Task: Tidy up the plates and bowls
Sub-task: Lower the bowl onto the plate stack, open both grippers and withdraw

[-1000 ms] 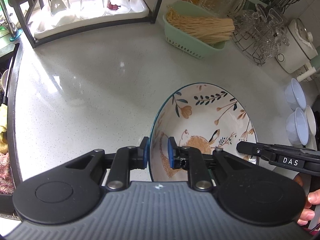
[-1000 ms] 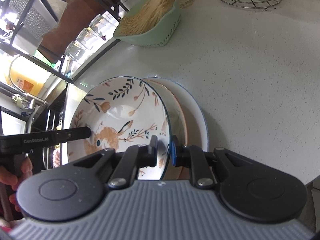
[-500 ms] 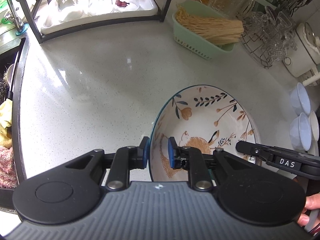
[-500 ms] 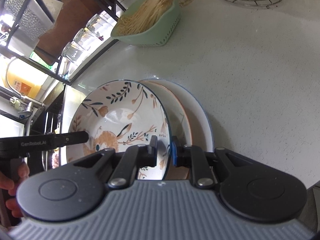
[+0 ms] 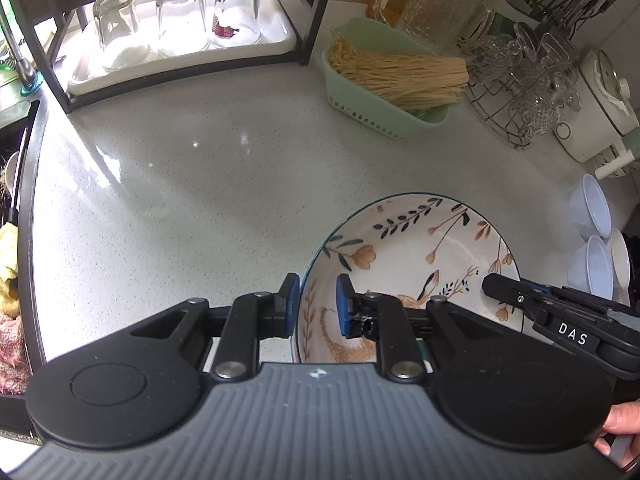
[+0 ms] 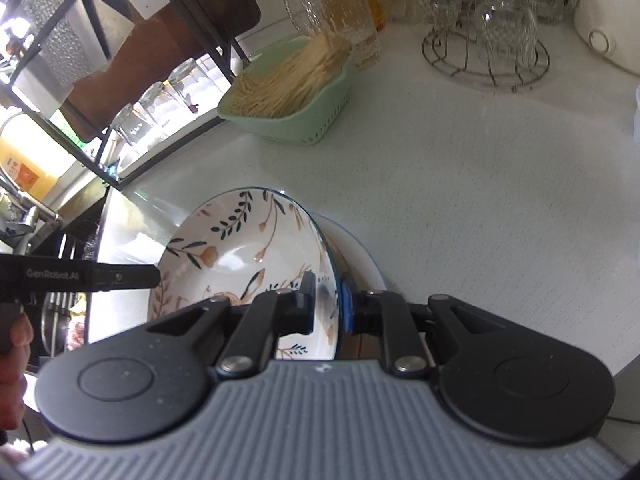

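Tilting floral bowl [image 6: 240, 252] steeper than before

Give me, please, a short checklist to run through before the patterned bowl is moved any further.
1. Left gripper clamped on the patterned bowl rim: ok.
2. Right gripper clamped on the opposite rim: ok.
3. Bowl empty, nothing to spill: ok.
4. Bowl clear of the plates behind it: cannot tell, they overlap in the right wrist view.
5. Open counter ahead for setting down: ok.
6. Green basket and wire glass rack apart from the bowl: ok.
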### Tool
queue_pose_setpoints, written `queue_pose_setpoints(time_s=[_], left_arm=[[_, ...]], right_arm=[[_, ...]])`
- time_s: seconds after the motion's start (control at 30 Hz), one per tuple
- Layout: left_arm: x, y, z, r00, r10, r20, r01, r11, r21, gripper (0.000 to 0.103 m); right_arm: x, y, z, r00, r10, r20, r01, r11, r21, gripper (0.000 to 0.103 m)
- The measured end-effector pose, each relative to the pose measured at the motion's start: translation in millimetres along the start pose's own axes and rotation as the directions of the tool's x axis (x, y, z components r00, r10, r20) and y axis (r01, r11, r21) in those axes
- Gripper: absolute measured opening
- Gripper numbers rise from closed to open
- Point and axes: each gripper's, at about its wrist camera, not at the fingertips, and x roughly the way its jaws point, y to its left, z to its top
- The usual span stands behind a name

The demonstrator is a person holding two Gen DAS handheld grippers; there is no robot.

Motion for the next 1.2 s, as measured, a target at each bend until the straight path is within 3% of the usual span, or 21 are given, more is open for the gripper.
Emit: queue_pose_setpoints(time_s=[0.2, 0.3, 0.5, 0.83, 0.97, 1.2], left_arm=[[-6.5, -3.5, 3.9, 0.998, -0.042, 0.05, 0.042, 0.999, 0.011, 0.021], [-12.4, -11.6, 7.3, 0.996, -0.043, 0.083, 0.039, 0.998, 0.05, 0.021], [-29.1, -27.0, 14.6, 0.988, -0.072, 0.14, 0.06, 0.994, 0.091, 0.021], [-71.5, -48.3, 19.4, 0.965, -0.168, 0.203, 0.147, 0.983, 0.112, 0.021], [-85.6, -54.5, 15.5, 0.956, -0.178, 0.232, 0.15, 0.98, 0.132, 0.021], [-102.0, -64.1, 9.8, 0.942, -0.196, 0.272, 0.146, 0.97, 0.194, 0.021]], right_arm=[[-1.5, -8.2, 4.4, 0.999, -0.029, 0.016, 0.029, 0.999, 0.024, 0.017], [-11.3, -17.5, 8.5, 0.998, 0.024, 0.062, -0.028, 0.997, 0.076, 0.017], [-31.1, -12.3, 19.6, 0.992, 0.011, 0.125, -0.018, 0.998, 0.058, 0.017], [-91.6, 13.3, 33.0, 0.968, -0.049, 0.246, 0.052, 0.999, -0.009, 0.017], [-102.3, 27.2, 29.7, 0.953, -0.058, 0.296, 0.077, 0.995, -0.055, 0.017], [-103.7, 33.1, 24.1, 0.95, -0.107, 0.294, 0.122, 0.992, -0.031, 0.017]])
